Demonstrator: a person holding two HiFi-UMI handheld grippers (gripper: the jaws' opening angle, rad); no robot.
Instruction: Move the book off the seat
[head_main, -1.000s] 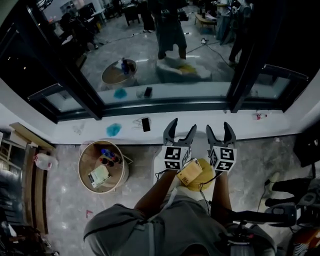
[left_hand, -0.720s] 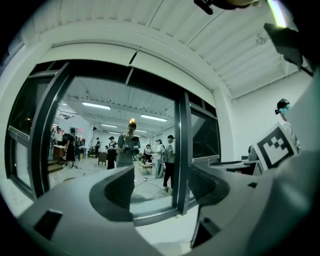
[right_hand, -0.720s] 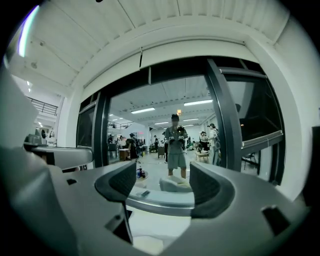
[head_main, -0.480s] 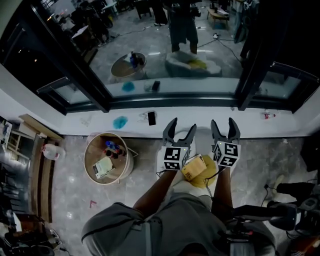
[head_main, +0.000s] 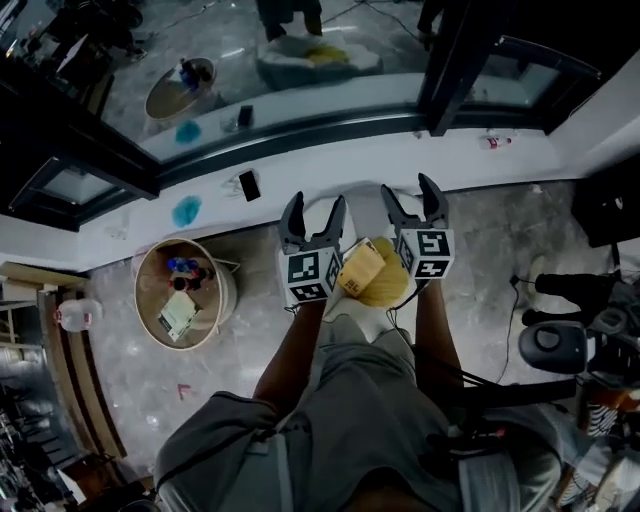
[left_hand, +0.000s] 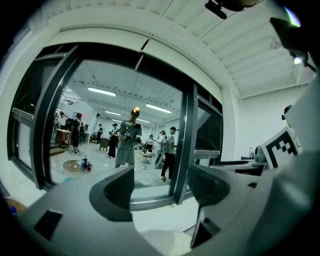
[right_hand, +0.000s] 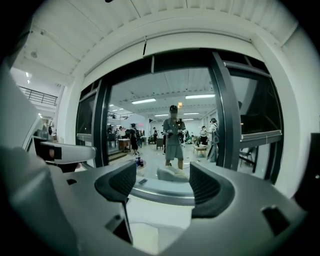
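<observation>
A tan book (head_main: 360, 266) lies on a yellow cushion (head_main: 388, 288) on the pale seat (head_main: 366, 318) in front of me, seen in the head view between the two marker cubes. My left gripper (head_main: 314, 214) is just left of the book and my right gripper (head_main: 409, 198) just right of it. Both are open and hold nothing, and their fingertips reach past the book toward the white window sill (head_main: 300, 170). In the left gripper view the left gripper (left_hand: 160, 187) faces only the glass wall. The right gripper (right_hand: 162, 184) sees the same in its own view. Neither gripper view shows the book.
A round wooden table (head_main: 150, 300) with bottles and a booklet stands to the left. A phone (head_main: 249, 185) and a blue object (head_main: 186, 211) lie on the sill. An office chair base (head_main: 555, 345) is at the right. Dark window frames run behind the sill.
Both grippers have sunk, still open and side by side. The head view has tipped, so the sill and the grippers sit higher in the picture.
</observation>
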